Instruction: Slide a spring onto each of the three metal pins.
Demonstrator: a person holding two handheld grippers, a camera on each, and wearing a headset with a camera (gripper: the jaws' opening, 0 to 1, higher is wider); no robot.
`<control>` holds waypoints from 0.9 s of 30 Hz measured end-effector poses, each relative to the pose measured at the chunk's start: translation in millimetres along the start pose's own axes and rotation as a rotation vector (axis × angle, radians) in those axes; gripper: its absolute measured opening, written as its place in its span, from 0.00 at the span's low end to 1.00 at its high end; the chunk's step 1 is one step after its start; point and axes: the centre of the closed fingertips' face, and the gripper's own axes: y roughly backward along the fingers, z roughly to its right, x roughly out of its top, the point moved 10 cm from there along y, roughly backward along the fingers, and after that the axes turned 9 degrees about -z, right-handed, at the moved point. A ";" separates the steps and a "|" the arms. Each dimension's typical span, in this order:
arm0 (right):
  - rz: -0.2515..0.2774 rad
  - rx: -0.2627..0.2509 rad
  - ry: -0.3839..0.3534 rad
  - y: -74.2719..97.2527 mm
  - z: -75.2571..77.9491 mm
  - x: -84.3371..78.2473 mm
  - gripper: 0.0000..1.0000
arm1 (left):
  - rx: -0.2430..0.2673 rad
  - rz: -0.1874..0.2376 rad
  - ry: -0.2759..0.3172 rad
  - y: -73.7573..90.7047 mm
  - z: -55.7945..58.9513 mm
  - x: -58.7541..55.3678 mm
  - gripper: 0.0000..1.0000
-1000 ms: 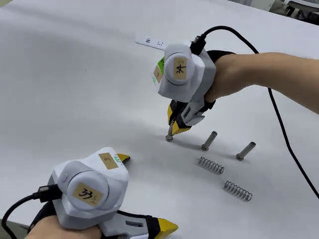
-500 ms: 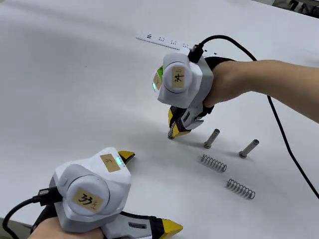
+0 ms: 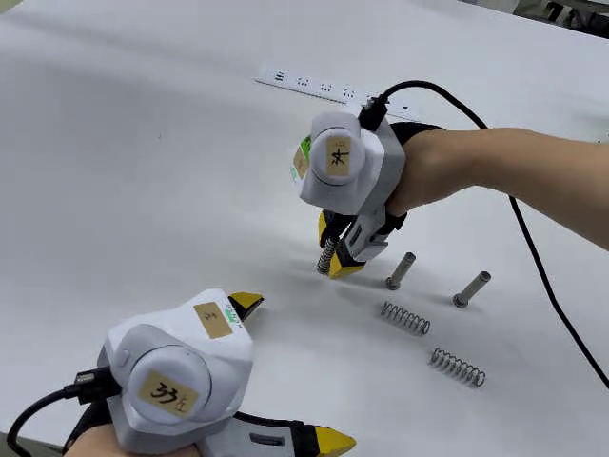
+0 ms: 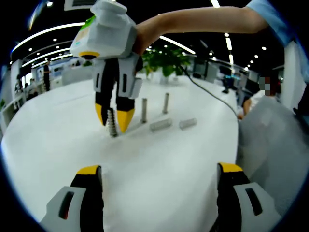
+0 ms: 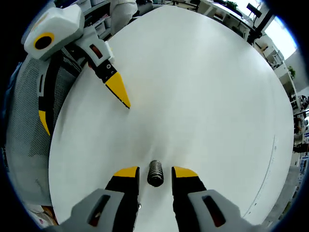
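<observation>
Three metal pins stand on the white table. The leftmost pin carries a spring (image 3: pixel 326 256) (image 4: pixel 112 124) (image 5: pixel 155 173). My right gripper (image 3: pixel 333 264) (image 4: pixel 112 118) (image 5: pixel 155 172) hangs over it, jaws narrowly open, with a gap on each side of the spring. The other two pins (image 3: pixel 401 270) (image 3: pixel 472 288) (image 4: pixel 143 110) (image 4: pixel 165 103) are bare. Two loose springs (image 3: pixel 405 318) (image 3: pixel 457 367) (image 4: pixel 161 125) (image 4: pixel 188 123) lie flat in front of them. My left gripper (image 3: pixel 290 371) (image 4: pixel 159 169) rests wide open and holds nothing near the table's front edge.
A white power strip (image 3: pixel 314 84) lies far back on the table. The right gripper's black cable (image 3: pixel 533 248) loops across the right side. White tabletop (image 3: pixel 143 190) stretches to the left.
The right gripper has risen a little over the leftmost pin, so more of the spring shows below its tips. The left gripper has barely moved. The head camera has shifted slightly.
</observation>
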 end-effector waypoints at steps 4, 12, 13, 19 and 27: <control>0.024 -0.030 0.009 -1.6 2.1 -6.5 0.46 | 0.000 0.001 -0.001 -0.5 -0.5 1.3 1.00; 0.098 -0.074 -0.020 -1.1 -5.5 -14.8 0.83 | 0.004 0.004 -0.015 -1.0 -1.0 5.3 1.00; 0.096 -0.078 -0.025 -1.7 -6.8 -16.2 0.87 | 0.006 0.003 -0.017 -1.0 -1.1 5.8 1.00; 0.096 -0.104 -0.076 -5.2 -15.0 -31.5 0.99 | 0.017 0.014 -0.035 1.0 -1.4 9.3 0.99; 0.176 -0.172 -0.160 6.5 -28.5 -46.4 0.99 | 0.025 0.010 -0.050 2.1 -1.5 13.0 0.99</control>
